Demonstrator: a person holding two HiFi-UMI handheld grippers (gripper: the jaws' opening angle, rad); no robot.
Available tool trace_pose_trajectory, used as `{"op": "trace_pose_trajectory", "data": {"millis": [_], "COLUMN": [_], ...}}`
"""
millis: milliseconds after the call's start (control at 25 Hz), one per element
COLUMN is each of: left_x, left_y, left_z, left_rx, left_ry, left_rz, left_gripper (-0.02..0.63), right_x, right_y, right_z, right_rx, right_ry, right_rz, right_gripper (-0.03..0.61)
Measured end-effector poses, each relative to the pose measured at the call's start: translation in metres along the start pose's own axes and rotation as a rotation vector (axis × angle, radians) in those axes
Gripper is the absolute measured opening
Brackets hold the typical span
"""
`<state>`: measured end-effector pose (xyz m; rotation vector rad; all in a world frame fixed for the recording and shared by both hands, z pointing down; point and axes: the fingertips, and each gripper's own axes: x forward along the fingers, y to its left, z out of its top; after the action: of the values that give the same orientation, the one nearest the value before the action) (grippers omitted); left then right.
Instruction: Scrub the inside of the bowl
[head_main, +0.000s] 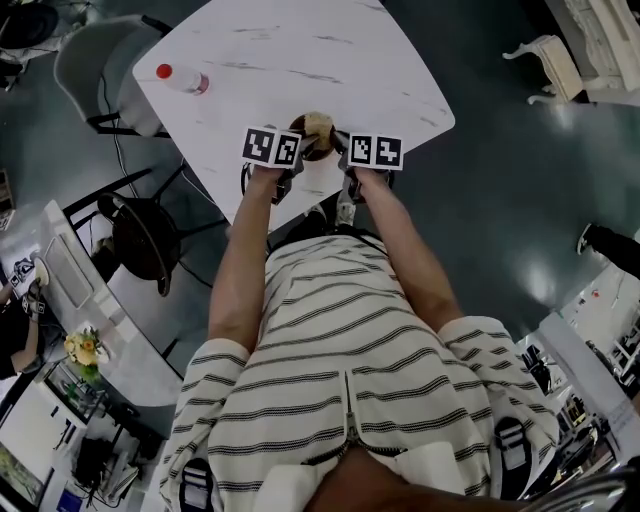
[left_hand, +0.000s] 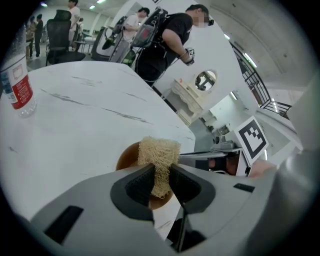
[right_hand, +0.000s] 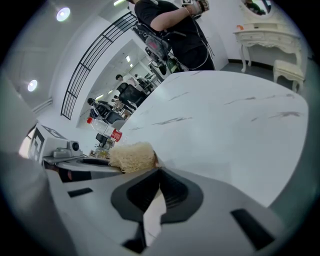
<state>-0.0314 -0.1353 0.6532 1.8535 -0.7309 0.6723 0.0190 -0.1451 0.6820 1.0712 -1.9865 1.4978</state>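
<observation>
A small brown bowl (head_main: 316, 153) stands near the front edge of the white marble table (head_main: 300, 50). My left gripper (left_hand: 161, 172) is shut on a tan loofah sponge (left_hand: 159, 152), which hangs over the bowl (left_hand: 127, 157). My right gripper (right_hand: 159, 170) is shut with a sliver of the bowl's rim (right_hand: 156, 160) at its tips, beside the sponge (right_hand: 131, 156). In the head view the left gripper (head_main: 298, 150) and right gripper (head_main: 340, 152) flank the bowl, and the sponge (head_main: 318, 124) sticks up between them. Most of the bowl's inside is hidden.
A water bottle (head_main: 183, 79) with a red cap lies at the table's far left. Dark chairs (head_main: 140, 235) stand left of the table. A person (left_hand: 170, 40) stands beyond the table's far side, near a white dresser (left_hand: 192, 100).
</observation>
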Motion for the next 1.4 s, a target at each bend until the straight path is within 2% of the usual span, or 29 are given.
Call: {"op": "trace_pose_trajectory", "data": {"millis": [280,680,1160,1400], "left_x": [-0.001,-0.007,-0.015,-0.013], "left_y": [-0.003,0.001,0.016,0.017], "left_z": [-0.013,-0.022,-0.014,-0.007], "left_rx": [0.001,-0.004,-0.050,-0.048], "left_ry": [0.047,0.068,0.036,0.001], "left_rz": [-0.029,-0.017,0.035,0.064], "left_gripper": [0.091,0.091,0.091,0.091], "right_x": [0.000,-0.001,-0.001,-0.001], "right_y": [0.000,-0.001,-0.002,-0.001], "right_z": [-0.001,-0.004,-0.009,-0.008], "right_rx": [-0.002,-0.003,-0.003,-0.003], "right_ry": [0.000,0.001,0.016,0.014], "right_rz": [-0.008,-0.015,-0.014,-0.016], "right_gripper": [0.017,0.017,0.017,0.017]}}
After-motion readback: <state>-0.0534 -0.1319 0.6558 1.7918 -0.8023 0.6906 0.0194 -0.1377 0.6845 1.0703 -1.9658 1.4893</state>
